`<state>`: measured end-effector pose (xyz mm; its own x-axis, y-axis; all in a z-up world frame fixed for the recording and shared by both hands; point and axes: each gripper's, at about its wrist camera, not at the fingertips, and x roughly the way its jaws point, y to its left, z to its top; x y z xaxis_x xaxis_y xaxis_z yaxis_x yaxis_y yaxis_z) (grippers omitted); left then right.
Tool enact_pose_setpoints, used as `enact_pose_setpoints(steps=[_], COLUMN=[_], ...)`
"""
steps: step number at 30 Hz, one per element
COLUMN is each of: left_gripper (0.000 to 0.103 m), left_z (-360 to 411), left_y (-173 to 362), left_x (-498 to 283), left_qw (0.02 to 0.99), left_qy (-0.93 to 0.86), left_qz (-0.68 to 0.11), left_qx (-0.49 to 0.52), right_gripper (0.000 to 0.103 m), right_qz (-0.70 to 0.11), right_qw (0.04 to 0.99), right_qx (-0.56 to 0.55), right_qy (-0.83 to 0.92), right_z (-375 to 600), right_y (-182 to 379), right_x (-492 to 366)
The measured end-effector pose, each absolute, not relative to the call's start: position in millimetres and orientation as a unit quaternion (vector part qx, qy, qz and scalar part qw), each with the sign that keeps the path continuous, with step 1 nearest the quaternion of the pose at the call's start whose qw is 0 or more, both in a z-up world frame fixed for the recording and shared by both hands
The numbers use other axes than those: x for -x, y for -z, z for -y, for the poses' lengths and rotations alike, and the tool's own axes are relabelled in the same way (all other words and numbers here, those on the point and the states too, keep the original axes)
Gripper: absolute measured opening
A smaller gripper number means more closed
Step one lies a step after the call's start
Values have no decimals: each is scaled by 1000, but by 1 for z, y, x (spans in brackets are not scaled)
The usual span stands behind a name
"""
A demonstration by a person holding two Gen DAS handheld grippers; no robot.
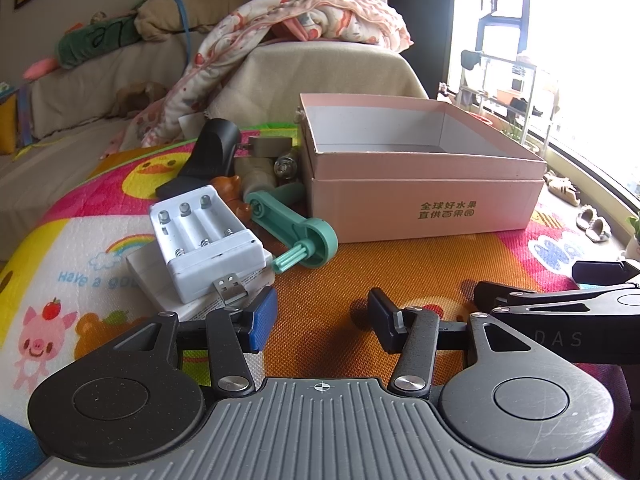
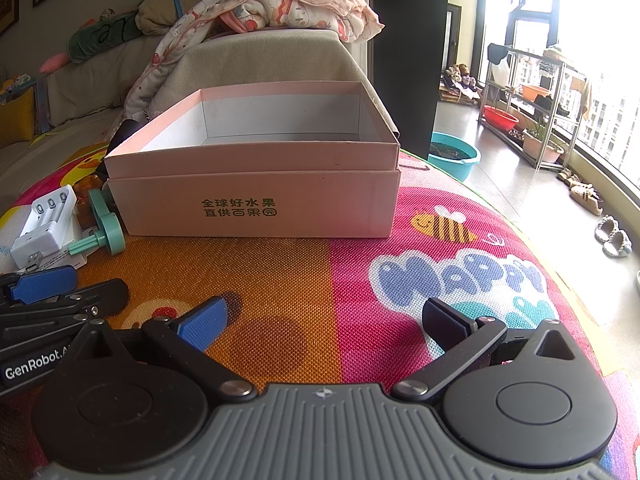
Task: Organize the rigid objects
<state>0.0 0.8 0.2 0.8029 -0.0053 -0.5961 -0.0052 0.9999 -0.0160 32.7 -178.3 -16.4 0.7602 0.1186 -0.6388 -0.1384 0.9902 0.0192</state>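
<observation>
An open pink cardboard box stands on the colourful play mat; it also shows in the right wrist view, and what I see of its inside is empty. Left of it lies a pile: a white battery charger on a white card, a green plastic crank, a black handle, a brown figure and a small metal part. The charger and crank show at the left in the right wrist view. My left gripper is open and empty, low over the mat before the pile. My right gripper is open and empty.
A beige sofa with a floral blanket stands behind the mat. The right gripper's body lies close at the right of the left one. A teal basin, a metal rack and slippers are on the floor at right.
</observation>
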Motion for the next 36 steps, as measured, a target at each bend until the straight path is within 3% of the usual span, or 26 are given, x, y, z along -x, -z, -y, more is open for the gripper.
enact_pose_setpoints(steps=[15, 21, 28, 32, 36], left_gripper=[55, 50, 50, 50, 50], left_z=[3, -18, -55, -81, -88], left_y=[0, -6, -53, -76, -84], left_x=[0, 10, 42, 34, 25], left_qw=[949, 949, 968, 964, 971], left_qy=[0, 18, -28, -28, -27], left_qz=[-314, -309, -241, -250, -238], left_qx=[9, 53, 61, 91, -3], right_gripper=[103, 103, 103, 103, 103], right_qz=[-339, -341, -373, -376, -375], right_qw=[938, 937, 923, 921, 921], right_qx=[20, 10, 28, 29, 26], right_qy=[-67, -74, -93, -98, -99], right_z=[178, 181, 182, 182, 183], right_y=[16, 16, 12, 11, 11], right_x=[-33, -35, -47, -50, -50])
